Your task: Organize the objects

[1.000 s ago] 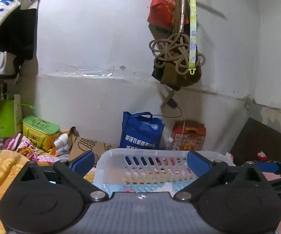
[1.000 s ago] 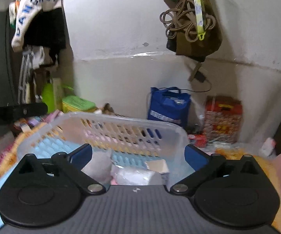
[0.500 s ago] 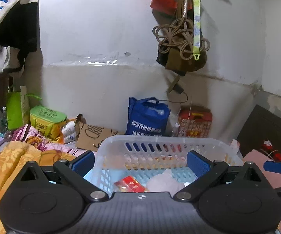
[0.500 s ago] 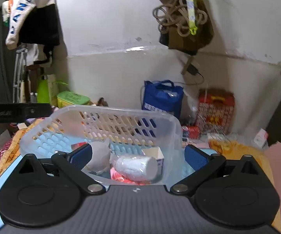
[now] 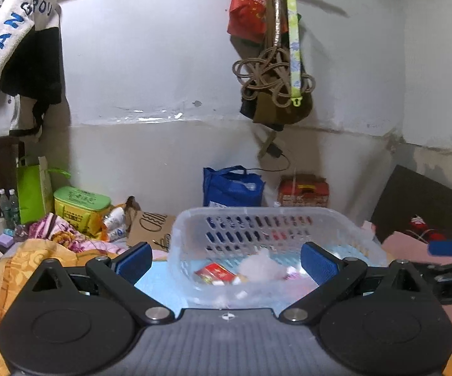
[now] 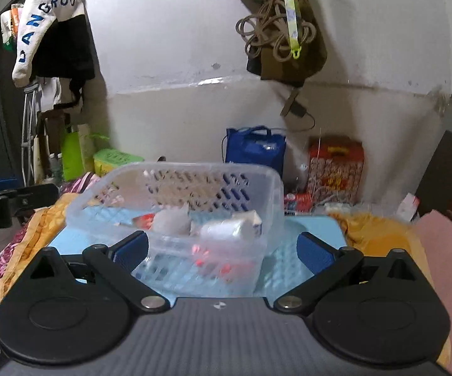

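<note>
A clear plastic basket sits on a light blue mat; it also shows in the right wrist view. In it lie a red packet, a white crumpled wad, and a white roll beside a small white carton. My left gripper is open and empty, just short of the basket's near wall. My right gripper is open and empty, its fingers either side of the basket's near wall. The right gripper's tip shows at the right edge of the left wrist view.
A blue bag and a red box stand at the back wall. A green-lidded yellow box and cardboard lie at the left. Orange patterned cloth and pink cloth flank the mat. Bags and cord hang overhead.
Both grippers have pulled back and up from the basket, so more of its inside and contents shows. Both stay open and empty.
</note>
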